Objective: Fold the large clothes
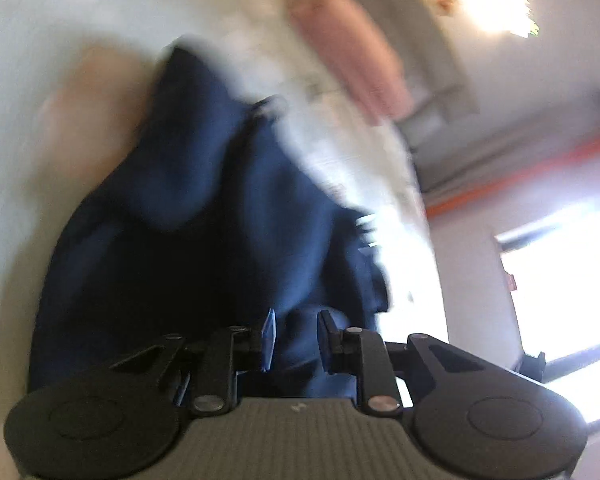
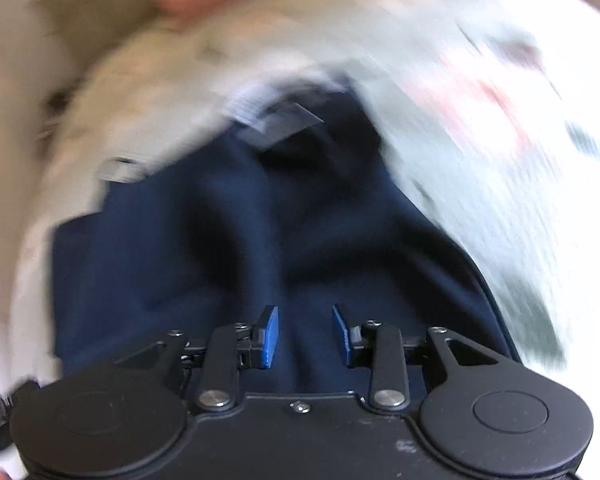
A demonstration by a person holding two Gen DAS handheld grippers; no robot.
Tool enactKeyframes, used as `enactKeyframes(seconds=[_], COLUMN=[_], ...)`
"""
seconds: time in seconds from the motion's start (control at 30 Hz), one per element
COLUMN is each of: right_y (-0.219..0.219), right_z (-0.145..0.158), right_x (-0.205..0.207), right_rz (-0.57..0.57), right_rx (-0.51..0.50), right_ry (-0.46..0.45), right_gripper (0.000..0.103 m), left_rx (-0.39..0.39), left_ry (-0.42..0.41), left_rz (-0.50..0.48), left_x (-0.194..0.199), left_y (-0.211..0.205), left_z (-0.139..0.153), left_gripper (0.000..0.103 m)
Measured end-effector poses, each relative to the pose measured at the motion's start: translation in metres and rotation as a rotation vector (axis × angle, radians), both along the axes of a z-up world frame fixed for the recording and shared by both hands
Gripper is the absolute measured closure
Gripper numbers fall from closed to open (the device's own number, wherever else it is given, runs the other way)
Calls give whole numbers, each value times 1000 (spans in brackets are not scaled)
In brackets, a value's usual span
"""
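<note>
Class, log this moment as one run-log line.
left gripper: open, over navy garment | right gripper: open, over garment | fold: unfinished | views: blurred

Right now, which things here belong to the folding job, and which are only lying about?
For the job:
- navy garment
- left tongs
- right tongs

Lying about:
- pink cloth
- pale printed sheet underneath

Heavy motion blur, window [image 1: 560,300] glare blown out, fisheye edges.
</note>
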State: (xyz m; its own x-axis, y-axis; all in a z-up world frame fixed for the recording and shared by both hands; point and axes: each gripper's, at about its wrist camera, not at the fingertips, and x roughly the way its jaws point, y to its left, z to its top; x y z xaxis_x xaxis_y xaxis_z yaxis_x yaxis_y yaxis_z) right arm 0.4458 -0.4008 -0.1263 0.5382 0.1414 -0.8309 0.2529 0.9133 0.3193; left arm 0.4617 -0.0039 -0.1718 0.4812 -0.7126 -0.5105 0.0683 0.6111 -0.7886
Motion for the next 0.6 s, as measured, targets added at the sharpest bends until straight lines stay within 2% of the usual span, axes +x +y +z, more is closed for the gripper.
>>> enactKeyframes(seconds=[0.03,0.1,0.17,0.2,0.23,0.3,0.33,0.37,0.43,0.5,0.53,0.57,0.6], right_y=[14,41,64,71,72,73,72,69,65,58,53,51,51], right_z=[9,14,0,-13,-26,-57,-69,-67,-61,-51,-44,-34,-30], right_x=[3,11,18,20,18,15,10,4,-2,-7,-11,-13,-12], right_rz=[56,144,193,205,210,228,253,268,292,291,282,273,275], right_rx=[2,-6,-53,-71,-96,-194,-212,-201,-202,-171,-149,-128,-114], right_ry=[-54,-100,-77,-45,-9,108,142,103,113,114,109,96,74], right_gripper=[63,64,64,64,65,96,96,99,101,100,96,85,81], left_rx=[-3,3,30,57,109,212,238,208,91,100,97,83,69], left_ry=[-53,-119,-94,-63,-9,51,87,128,203,210,212,206,190], left_rz=[-26,-92,-170,-207,-242,-275,-262,-235,-138,-87,-77,-80,-90], left_x=[4,16,30,34,35,27,21,18,3,-11,-16,-27,-36], left_y=[-7,-25,-55,-66,-77,-83,-76,-68,-42,-30,-28,-25,-25], left_z=[13,26,13,-1,-20,-51,-67,-77,-91,-87,-81,-75,-67], left_gripper=[79,78,80,80,84,96,100,100,100,100,100,93,92])
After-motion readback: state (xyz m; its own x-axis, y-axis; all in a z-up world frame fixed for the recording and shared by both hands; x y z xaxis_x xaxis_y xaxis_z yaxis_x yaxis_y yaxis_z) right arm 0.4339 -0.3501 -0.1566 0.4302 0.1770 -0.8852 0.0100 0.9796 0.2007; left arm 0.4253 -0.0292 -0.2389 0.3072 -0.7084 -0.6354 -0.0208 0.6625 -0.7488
